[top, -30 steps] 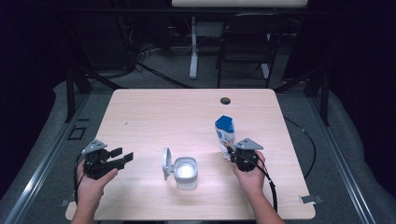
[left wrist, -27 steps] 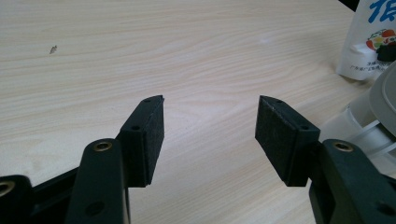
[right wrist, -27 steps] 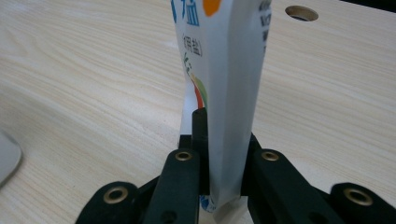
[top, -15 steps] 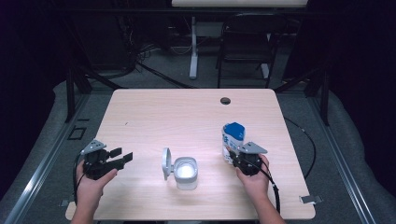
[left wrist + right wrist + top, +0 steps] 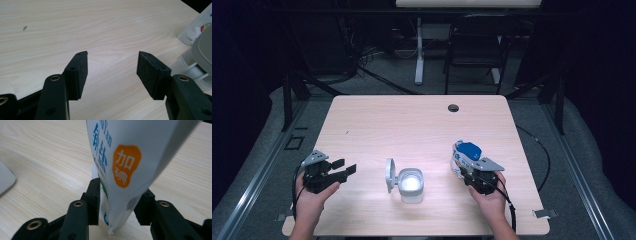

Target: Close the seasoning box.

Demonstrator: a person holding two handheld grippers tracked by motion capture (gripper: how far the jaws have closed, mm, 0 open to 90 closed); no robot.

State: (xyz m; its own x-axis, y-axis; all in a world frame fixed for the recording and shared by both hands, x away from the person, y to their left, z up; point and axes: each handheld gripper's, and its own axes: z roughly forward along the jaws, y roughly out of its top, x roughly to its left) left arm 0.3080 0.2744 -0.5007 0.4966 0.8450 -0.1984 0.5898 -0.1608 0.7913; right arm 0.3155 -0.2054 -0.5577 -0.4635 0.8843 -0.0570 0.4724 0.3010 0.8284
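Two grippers over worktop [image 5: 422, 125]: right gripper [image 5: 465, 169] just been opening around salt bag [image 5: 464, 154] at right; left gripper [image 5: 344, 168] apart, idle. Next: back off or regrip, toward open box [image 5: 410, 184].

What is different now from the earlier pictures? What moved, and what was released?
The right tool moved with the white-and-blue bag toward the table's near right side. Its jaws have just been opening; the bag stands between them, the left pad close to it. The left tool, open, and the open-lidded container stayed in place.
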